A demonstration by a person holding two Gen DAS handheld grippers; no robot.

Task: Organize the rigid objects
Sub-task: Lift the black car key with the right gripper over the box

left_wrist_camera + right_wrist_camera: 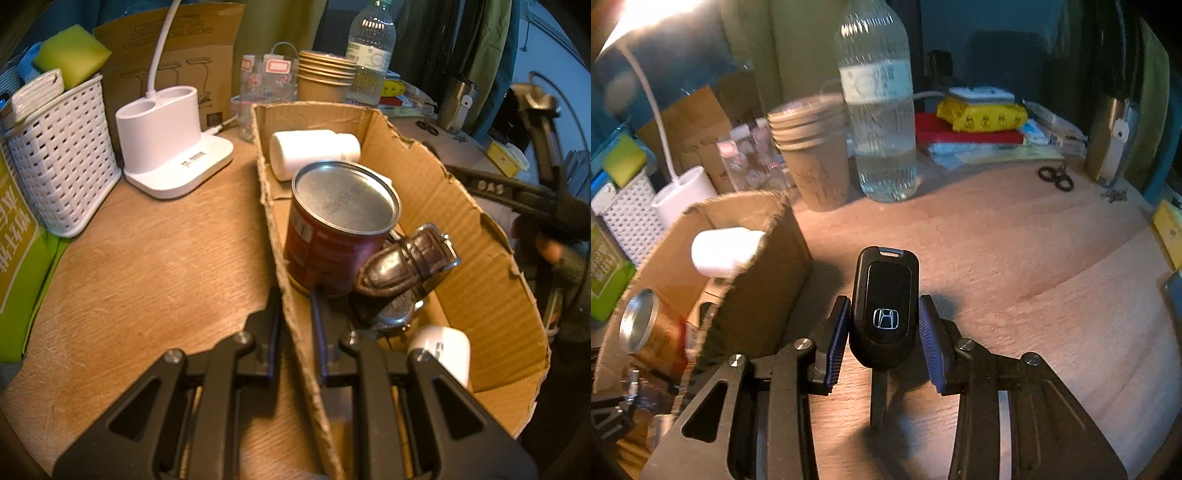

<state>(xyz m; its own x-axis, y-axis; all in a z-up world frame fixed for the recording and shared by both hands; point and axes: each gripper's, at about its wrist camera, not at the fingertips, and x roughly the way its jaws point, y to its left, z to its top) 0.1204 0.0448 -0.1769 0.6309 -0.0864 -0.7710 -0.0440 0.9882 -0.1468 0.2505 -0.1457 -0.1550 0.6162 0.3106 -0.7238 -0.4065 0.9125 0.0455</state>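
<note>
My right gripper (882, 332) brackets the black car key fob (884, 314): the left blue pad looks to be touching its flank, while a thin gap shows at the right pad, so I judge the fingers (837, 343) to be closing on it, not yet clamped. I cannot tell whether the fob rests on the surface (1015, 258) or is already carried. Its folded blade points back toward my palm.

Handling assessment: the fob is a small, hard plastic shell, probably light, glossy on its face and likely slick. The straight long flanks are the proper grip, where the ribbed pads stand now. A hold low on the body leaves the top free; a firm, even squeeze should do, with little risk of crushing.

My left gripper (295, 314) has its fingers pinched over the near wall of the cardboard box (491, 258), one inside and one outside, steadying it.

Box contents: a red can (332, 236) upright, a white bottle (314, 151) lying behind it, a wristwatch (402, 266) leaning against the can, and a white charger-like block (443, 350) in the near corner. Free floor is scarce; the torn rim stands between fob and box.

Beside the box: stacked paper cups (812, 147) and a water bottle (879, 110), both tippable, well clear of my right hand's path.
</note>
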